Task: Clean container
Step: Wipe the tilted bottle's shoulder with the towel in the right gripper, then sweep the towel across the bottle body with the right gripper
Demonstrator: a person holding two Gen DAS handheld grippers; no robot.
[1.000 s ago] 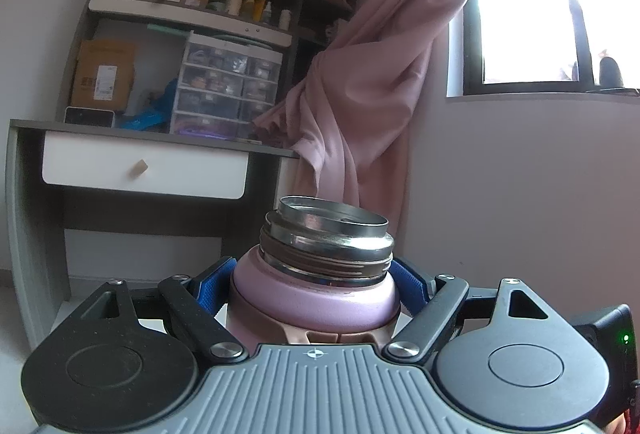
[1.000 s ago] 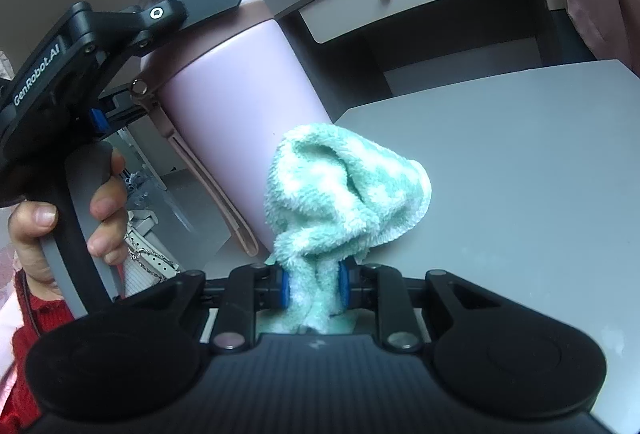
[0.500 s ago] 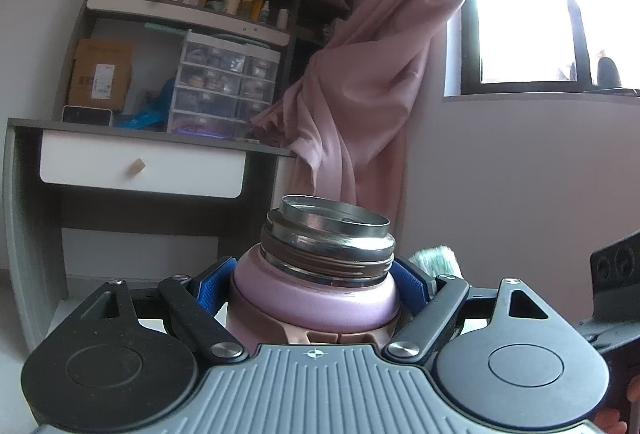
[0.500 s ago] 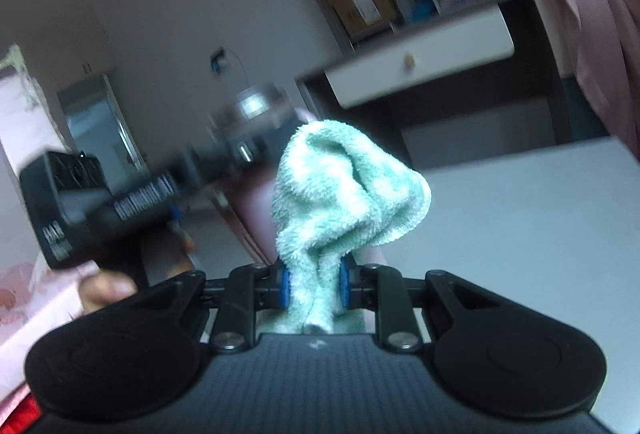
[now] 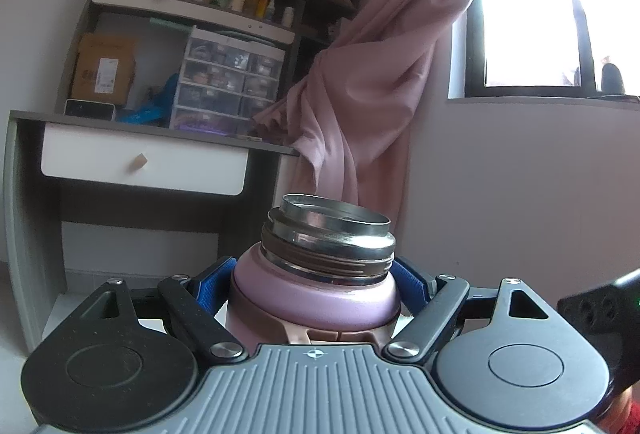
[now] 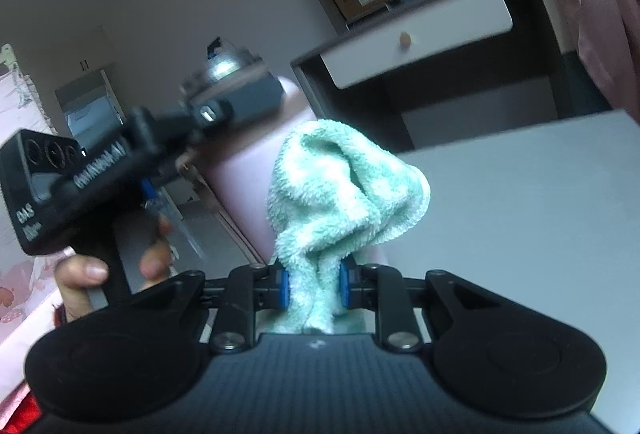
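Note:
A pink flask (image 5: pixel 316 298) with an open steel mouth stands upright between the blue pads of my left gripper (image 5: pixel 314 288), which is shut on its shoulder. In the right wrist view the same pink flask (image 6: pixel 250 170) rises at centre left, with the left gripper (image 6: pixel 224 102) clamped near its top and a hand (image 6: pixel 86 274) on the black handle. My right gripper (image 6: pixel 314 288) is shut on a bunched mint-green towel (image 6: pixel 344 186), which sits against the flask's lower right side.
A grey table (image 6: pixel 520 218) spreads to the right of the flask. Behind it stand a dark desk with a white drawer (image 5: pixel 140 162), cluttered shelves (image 5: pixel 240 2) and a pink curtain (image 5: pixel 360 74) beside a bright window (image 5: pixel 540 14).
The right gripper with the towel swung up past the flask's right side, then settled a little lower and nearer. The left gripper and flask stayed put.

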